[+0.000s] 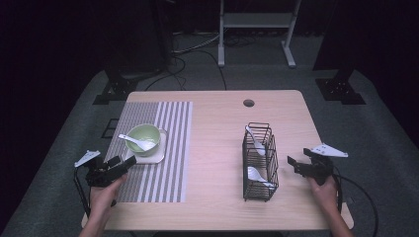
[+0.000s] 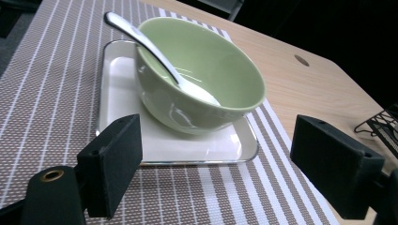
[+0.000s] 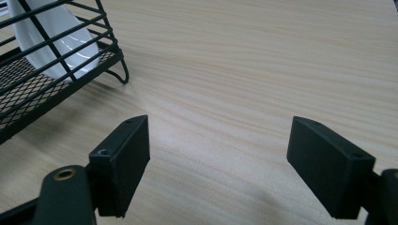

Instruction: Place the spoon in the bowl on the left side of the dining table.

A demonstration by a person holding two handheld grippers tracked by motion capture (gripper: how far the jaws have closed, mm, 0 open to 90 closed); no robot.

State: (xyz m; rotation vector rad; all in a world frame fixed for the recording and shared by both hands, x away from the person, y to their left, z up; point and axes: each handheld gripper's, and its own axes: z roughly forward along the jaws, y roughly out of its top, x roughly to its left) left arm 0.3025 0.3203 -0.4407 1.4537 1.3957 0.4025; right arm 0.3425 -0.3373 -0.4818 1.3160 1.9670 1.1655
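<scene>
- A person's left tongs (image 1: pixel 127 163) hang low over the striped placemat (image 1: pixel 168 148), jaws spread wide with nothing between them, aimed at a green bowl (image 1: pixel 145 138) just ahead.
- The bowl sits on a small white square tray (image 1: pixel 157 157), with a white spoon (image 1: pixel 138 142) resting inside; its handle leans out over the rim on the bowl's left in the high view.
- In the left gripper view, the tray's (image 2: pixel 122 93) near edge lies just beyond the jaw tips, with bare mat showing between the two.
- The right tongs (image 1: pixel 294 164) hover above the wooden tabletop (image 1: pixel 217 128), jaws equally wide apart and empty, just to the right of a black wire rack (image 1: pixel 260 160).
- Two more white spoons (image 1: pixel 257 143) stand in the rack, one in the far compartment, one in the near.
- In the right gripper view, the rack's foot and mesh floor (image 3: pixel 56 79) sit to the upper left, bare wood lying open ahead of the jaws.
- A broad strip of clear tabletop separates mat from rack; a round cable hole (image 1: pixel 248 103) marks the far edge.
</scene>
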